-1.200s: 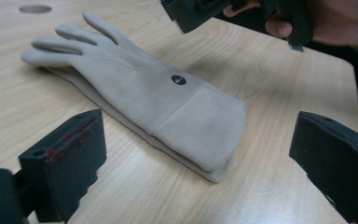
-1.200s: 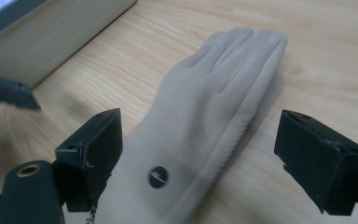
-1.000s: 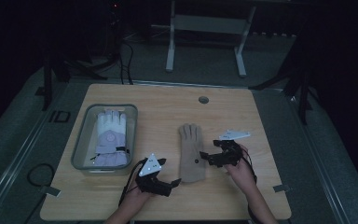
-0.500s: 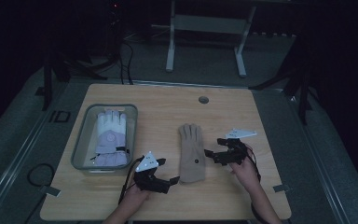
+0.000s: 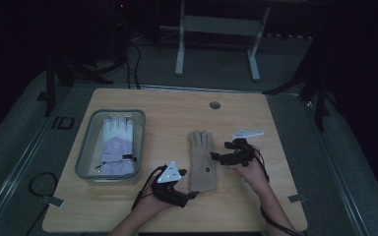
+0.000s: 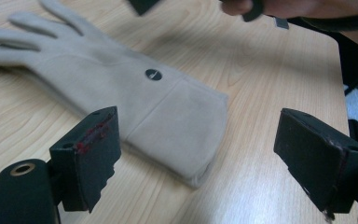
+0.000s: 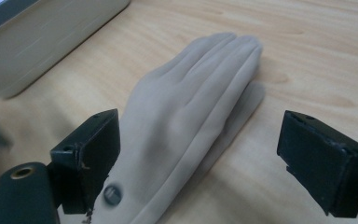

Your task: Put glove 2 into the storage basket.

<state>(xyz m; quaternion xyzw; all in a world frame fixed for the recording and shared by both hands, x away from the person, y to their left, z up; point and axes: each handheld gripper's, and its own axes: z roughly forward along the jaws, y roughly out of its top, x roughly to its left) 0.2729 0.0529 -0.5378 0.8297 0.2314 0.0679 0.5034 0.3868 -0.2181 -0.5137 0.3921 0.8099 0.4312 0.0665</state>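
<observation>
The table (image 5: 177, 105) is pale wood, standing on grey floor in a dark room, with a metal frame (image 5: 219, 29) beyond its far edge. Far and to the left of the left gripper (image 5: 193, 194) sits a grey bin (image 5: 85, 156) holding a white and lilac glove (image 5: 115, 147). A small round grommet (image 5: 214, 104) lies in the tabletop, well beyond both tools.

The beige glove (image 5: 202, 160) lies flat between the two tools, fingers pointing away from the person, cuff towards them. In the left gripper view the cuff (image 6: 182, 135) lies just ahead of the jaws, partly between them, not touched by either pad; the jaws stand wide apart (they have just been closing a little). A small dark button (image 6: 153, 74) sits on the glove's back.

The right gripper (image 5: 215, 157) is at the glove's right side, about mid-length. In its own view the jaws stand wide apart with the glove's fingers (image 7: 214, 70) ahead and nothing pinched. Nothing lies between either tool and the glove.
</observation>
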